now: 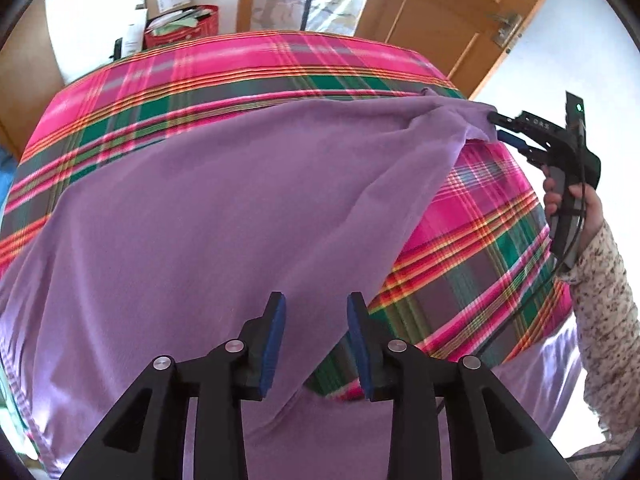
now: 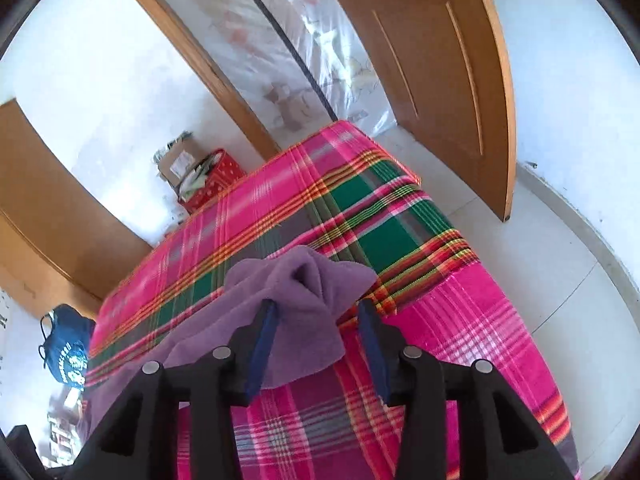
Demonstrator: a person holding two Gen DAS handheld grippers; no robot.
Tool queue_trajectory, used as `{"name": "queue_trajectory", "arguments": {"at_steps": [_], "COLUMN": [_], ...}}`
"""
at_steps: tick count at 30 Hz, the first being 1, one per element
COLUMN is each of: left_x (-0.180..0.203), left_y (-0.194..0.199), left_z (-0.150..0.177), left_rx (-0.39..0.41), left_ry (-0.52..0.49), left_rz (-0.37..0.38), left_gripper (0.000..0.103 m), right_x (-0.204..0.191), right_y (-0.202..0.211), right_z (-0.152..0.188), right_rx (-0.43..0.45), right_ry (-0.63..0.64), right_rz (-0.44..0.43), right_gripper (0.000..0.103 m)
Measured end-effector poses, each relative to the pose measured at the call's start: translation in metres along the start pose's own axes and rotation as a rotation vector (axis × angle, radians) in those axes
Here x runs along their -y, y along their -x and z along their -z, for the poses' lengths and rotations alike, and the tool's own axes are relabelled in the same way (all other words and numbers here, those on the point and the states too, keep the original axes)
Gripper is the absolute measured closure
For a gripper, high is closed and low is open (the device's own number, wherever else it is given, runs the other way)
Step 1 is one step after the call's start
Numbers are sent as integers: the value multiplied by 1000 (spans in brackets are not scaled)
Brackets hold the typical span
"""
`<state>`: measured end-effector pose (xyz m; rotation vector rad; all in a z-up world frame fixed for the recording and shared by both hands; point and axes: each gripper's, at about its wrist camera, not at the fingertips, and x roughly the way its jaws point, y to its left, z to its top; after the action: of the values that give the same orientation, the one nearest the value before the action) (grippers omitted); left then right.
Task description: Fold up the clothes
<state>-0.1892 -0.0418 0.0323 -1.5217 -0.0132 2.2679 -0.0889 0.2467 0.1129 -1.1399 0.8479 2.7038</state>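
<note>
A purple garment lies spread over a bed with a pink and green plaid cover. My left gripper stands open just above the garment's near edge, and its blue pads touch no cloth. The far right corner of the garment is raised and bunched at my right gripper. In the right wrist view that bunched corner drapes against the left fingertip, while the other pad stands apart from it. The right gripper is open.
A person's hand in a speckled sleeve holds the right gripper. A wooden door stands open beyond the bed's far corner. A red box of papers and cardboard sit by the wall. A blue bag lies on the floor at left.
</note>
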Motion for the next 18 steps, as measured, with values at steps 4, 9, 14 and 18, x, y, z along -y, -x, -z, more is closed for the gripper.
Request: {"name": "queue_trajectory", "arguments": {"at_steps": [4,9,14,18], "left_x": [4,22,29,26], "left_y": [-7,-21,-33,-34], "left_z": [-6,-10,-13,-14], "left_rx": [-7,-28,-45,-49], "left_ry": [7,-50,-69,-45], "left_rz": [29,17,-12,15], "left_gripper": [70,70,70,70], "right_x": [-1,-14,-34,-59], "right_y": [-13,-15,9,39], "right_z": [-4,-5,-9,-5], "right_rx": [-39,-49,21,80], "right_ry": [3,46,135,280], "right_rz": [-30,-50,-22,43], "right_gripper": [60,83,95,95]}}
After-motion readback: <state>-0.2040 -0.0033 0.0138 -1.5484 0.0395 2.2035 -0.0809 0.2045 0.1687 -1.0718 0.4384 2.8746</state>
